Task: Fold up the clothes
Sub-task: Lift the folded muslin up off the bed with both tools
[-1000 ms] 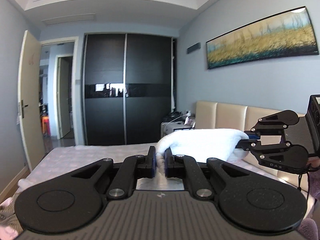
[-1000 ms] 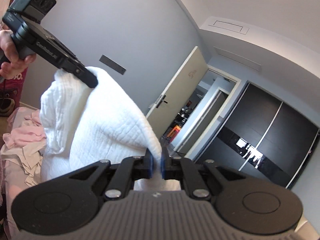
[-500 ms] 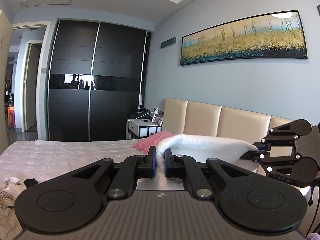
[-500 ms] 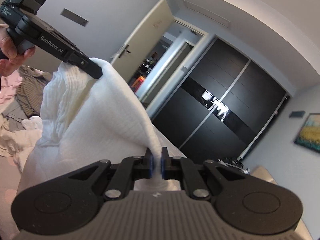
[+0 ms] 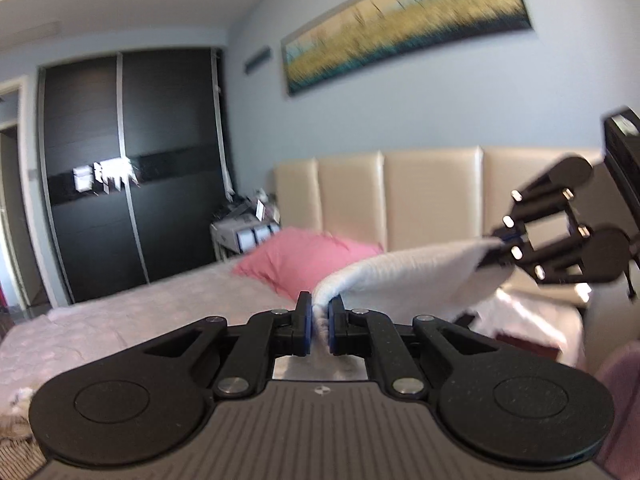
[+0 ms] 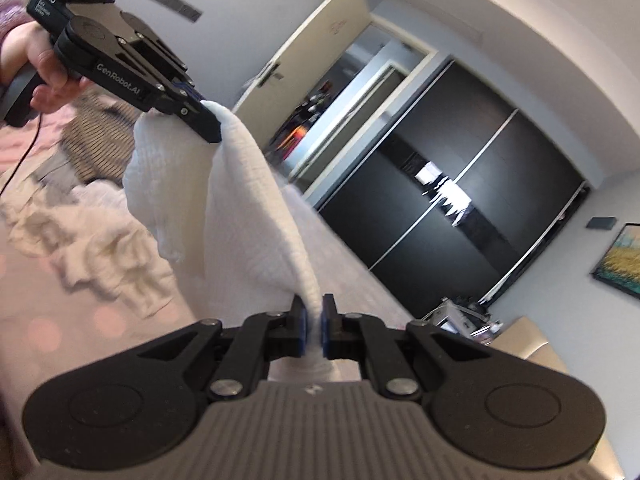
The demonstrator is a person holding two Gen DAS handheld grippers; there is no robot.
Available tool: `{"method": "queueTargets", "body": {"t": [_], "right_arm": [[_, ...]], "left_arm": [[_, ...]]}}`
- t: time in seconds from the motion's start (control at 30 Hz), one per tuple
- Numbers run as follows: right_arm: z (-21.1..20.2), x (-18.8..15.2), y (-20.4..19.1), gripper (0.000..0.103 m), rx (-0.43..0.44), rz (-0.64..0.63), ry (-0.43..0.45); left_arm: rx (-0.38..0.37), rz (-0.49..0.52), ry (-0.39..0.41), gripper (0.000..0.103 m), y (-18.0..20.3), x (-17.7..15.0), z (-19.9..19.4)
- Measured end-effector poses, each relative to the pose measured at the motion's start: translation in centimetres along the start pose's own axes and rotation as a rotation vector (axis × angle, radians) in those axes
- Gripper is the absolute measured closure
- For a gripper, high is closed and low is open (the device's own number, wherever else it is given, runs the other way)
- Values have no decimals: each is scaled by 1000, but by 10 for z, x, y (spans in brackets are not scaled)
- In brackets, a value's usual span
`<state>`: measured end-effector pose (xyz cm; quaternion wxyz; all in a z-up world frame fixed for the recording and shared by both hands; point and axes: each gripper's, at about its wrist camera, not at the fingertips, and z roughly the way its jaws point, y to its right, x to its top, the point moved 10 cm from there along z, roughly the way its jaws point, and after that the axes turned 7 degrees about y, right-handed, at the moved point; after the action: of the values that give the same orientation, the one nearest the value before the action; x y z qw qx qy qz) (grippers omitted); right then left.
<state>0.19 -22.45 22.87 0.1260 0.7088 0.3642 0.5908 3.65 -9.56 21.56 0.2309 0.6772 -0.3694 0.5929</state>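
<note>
The left gripper (image 5: 319, 322) pinches one corner of a white towel (image 5: 404, 276) between its fingers; the right gripper (image 6: 312, 330) clamps another corner. The towel (image 6: 248, 200) hangs stretched between them, lifted above the bed (image 5: 132, 312), with a pink pillow (image 5: 304, 258) behind.

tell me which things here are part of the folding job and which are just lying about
Part of the job:
white cloth, stretched in the air
left gripper, shut on one end
right gripper, shut on the other end

Just lying about:
pink pillow by the headboard
striped garment on the bed
crumpled white clothes
</note>
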Motion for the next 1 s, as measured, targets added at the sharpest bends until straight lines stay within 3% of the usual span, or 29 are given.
{"method": "queueTargets", "body": {"t": [0.23,0.4,0.53,0.77,1.0], "right_arm": [[-58,-62,-85,95,207,31,-113],[-88,-92,-131,95,371,64,-195],[-92,-113,-156,95,431,89,-242],[-57,-147,-156,95,407,136,-296],[25,-179,-122,95,337,281,-403]], "left_arm": [[-213,-2,-190,98,66,-93,-50],[-287,-25,-292,98,81,-145,-64],[-340,-41,-363,98,90,-182,-73],[-370,-15,-396,98,57,-182,-7],[-320,-58,-444,98,18,-205,83]]}}
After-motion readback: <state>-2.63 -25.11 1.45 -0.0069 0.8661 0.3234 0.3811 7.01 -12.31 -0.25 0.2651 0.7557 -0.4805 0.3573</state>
